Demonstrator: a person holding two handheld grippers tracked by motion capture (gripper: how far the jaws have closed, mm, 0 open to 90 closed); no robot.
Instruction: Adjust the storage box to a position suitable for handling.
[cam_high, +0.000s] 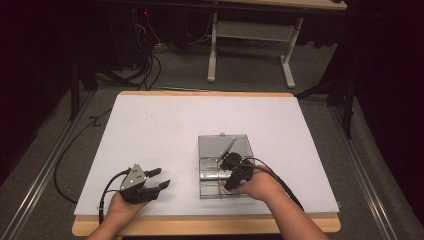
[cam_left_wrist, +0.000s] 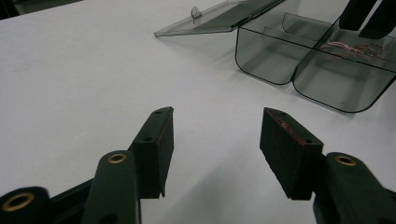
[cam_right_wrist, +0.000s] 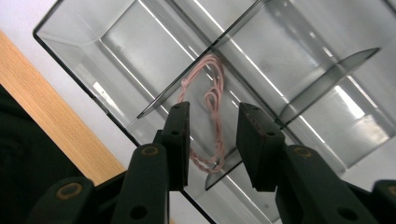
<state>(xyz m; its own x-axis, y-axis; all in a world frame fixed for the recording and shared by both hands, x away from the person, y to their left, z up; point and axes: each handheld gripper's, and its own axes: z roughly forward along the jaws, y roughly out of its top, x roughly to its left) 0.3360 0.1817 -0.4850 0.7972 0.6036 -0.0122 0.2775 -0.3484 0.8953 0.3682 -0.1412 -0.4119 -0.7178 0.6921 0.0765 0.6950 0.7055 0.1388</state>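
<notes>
A clear plastic compartment box (cam_high: 222, 167) is seen right of centre on the white bench (cam_high: 150, 130), its hinged lid (cam_high: 222, 145) thrown open and lying flat beyond it. Over the box's near half the right gripper (cam_high: 231, 165) is held, pointing down into the compartments; much of the box's front is covered by the right hand (cam_high: 257, 186) in the high view, so the contents cannot be read from there. In the right gripper view a pink cord (cam_right_wrist: 210, 116), twisted into loops and knotted at one end, is found lying on the floor of a compartment beside a divider wall. The right jaws are parted, with the cord visible through the gap below them; the pads are not pressed on it, though whether a strand is brushed by a pad is hard to judge, as the lower loop is cut off behind the jaws. The same cord (cam_left_wrist: 357, 46) is glimpsed in the left gripper view as a faint pink tangle through the smoky plastic, with the right gripper's dark jaws hanging above it at the picture's top edge. The left gripper (cam_high: 156, 179) is held low over bare bench near the front left, well apart from the box, its jaws standing wide with nothing between them. Its cable is seen running off the bench's front edge.
</notes>
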